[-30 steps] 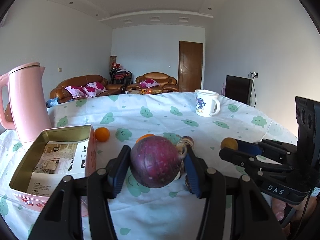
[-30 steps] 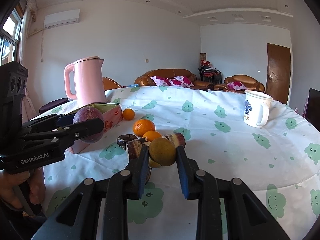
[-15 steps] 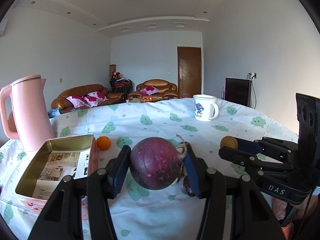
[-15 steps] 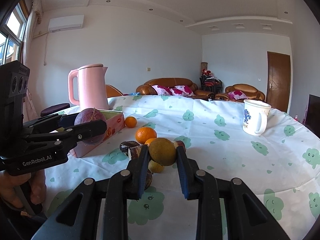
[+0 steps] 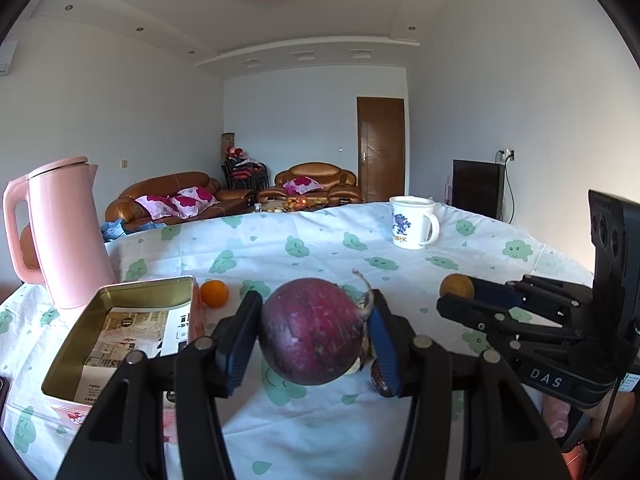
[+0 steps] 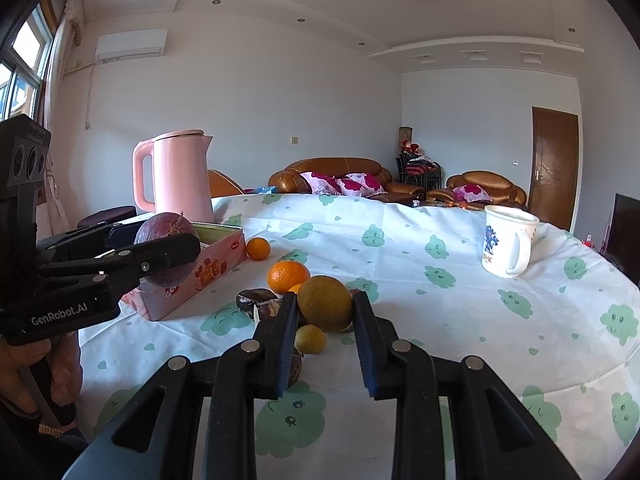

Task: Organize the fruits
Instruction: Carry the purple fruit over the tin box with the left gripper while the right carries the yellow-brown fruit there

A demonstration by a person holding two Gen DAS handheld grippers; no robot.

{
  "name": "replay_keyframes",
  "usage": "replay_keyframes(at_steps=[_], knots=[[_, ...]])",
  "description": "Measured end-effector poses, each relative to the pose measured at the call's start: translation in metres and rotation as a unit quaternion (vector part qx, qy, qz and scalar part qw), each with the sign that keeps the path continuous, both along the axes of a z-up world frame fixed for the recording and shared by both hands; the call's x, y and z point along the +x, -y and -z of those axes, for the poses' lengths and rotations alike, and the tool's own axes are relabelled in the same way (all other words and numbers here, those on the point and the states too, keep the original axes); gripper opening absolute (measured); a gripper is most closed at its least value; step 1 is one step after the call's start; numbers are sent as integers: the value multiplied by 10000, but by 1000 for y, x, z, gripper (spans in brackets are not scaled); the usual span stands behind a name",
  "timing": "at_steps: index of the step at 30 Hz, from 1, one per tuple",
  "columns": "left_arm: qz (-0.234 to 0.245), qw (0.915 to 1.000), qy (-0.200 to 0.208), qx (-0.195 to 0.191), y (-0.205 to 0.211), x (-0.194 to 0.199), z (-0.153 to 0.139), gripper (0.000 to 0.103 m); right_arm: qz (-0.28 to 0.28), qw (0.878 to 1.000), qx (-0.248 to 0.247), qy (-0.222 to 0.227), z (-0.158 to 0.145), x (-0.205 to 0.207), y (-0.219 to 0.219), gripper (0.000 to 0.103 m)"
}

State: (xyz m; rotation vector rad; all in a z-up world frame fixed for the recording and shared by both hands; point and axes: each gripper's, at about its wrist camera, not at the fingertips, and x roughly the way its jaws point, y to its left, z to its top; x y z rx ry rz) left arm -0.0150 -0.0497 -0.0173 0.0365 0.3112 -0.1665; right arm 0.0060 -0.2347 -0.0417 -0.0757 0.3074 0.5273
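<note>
The left tongs (image 5: 312, 328) gripped a purple fruit (image 5: 314, 330) beside the tin (image 5: 72, 360); the right tongs (image 6: 325, 304), marked "DAS", gripped a yellow-brown fruit (image 6: 325, 303). Only the right view showed "GenRobot.AI".

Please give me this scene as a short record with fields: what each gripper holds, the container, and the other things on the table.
left gripper: shut on purple fruit
right gripper: shut on yellow-brown fruit
tin: open, printed paper inside, no fruit visible
loose on table: two oranges, small yellow fruit, dark fruits
other: pink kettle, mug
</note>
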Motion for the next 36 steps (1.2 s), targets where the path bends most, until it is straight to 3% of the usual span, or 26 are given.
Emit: replay_keyframes(at_steps=[36], knots=[[-1089, 9931, -341, -277, -100, 13, -9, 55, -1116, 9933, -209, -207, -48, 41, -103, 30]])
